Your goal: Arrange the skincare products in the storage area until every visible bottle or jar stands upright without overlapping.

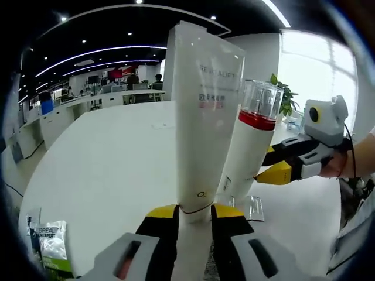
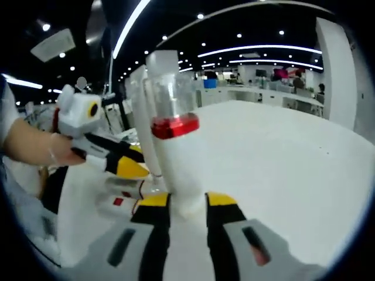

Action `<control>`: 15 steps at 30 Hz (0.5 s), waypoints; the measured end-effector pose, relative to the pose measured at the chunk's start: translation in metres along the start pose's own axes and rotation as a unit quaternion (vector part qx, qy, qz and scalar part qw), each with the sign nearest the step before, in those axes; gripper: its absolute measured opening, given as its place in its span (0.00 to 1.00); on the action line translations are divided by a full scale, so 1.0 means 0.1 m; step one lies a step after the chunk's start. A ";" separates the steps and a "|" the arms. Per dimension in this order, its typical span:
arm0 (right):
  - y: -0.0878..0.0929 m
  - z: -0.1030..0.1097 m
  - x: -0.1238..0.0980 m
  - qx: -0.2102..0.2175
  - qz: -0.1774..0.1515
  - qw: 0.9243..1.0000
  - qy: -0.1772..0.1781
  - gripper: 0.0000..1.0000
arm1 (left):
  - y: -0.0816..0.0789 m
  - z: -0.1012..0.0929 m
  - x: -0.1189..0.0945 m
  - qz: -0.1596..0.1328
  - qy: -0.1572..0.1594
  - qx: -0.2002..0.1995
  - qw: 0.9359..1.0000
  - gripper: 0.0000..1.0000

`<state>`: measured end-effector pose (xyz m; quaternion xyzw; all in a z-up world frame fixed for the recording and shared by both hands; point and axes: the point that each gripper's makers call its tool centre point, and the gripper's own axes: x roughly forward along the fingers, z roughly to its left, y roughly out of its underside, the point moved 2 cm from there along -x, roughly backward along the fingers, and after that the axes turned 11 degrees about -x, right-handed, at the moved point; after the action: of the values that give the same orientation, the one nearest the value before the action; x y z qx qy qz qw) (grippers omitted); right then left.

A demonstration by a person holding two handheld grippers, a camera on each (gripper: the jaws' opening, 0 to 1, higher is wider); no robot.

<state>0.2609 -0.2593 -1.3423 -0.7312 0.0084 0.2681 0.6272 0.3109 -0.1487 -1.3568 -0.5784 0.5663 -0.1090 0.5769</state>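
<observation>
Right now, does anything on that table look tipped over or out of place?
Yes: the bottle with the red band leans against the upright white tube instead of standing alone. A sachet lies flat nearby.

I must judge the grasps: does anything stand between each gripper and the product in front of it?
Nothing visible does. The left gripper has its fingers around the base of the white tube. The right gripper has its fingers around the red-banded bottle.

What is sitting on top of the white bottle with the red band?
A clear plastic cap tops the white bottle with the red band, directly above the band. The cap's inside is too blurred to make out. The right claw holds the bottle's lower body, hiding its base.
</observation>
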 end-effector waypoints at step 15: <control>-0.02 -0.03 -0.04 0.016 -0.015 1.000 -0.012 0.21 | -0.02 0.05 -0.05 0.012 0.000 0.015 1.000 0.21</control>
<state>0.2591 -0.2627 -1.3390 -0.7180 -0.0054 0.2670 0.6428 0.3140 -0.1428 -1.3536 -0.5626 0.5714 -0.1107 0.5872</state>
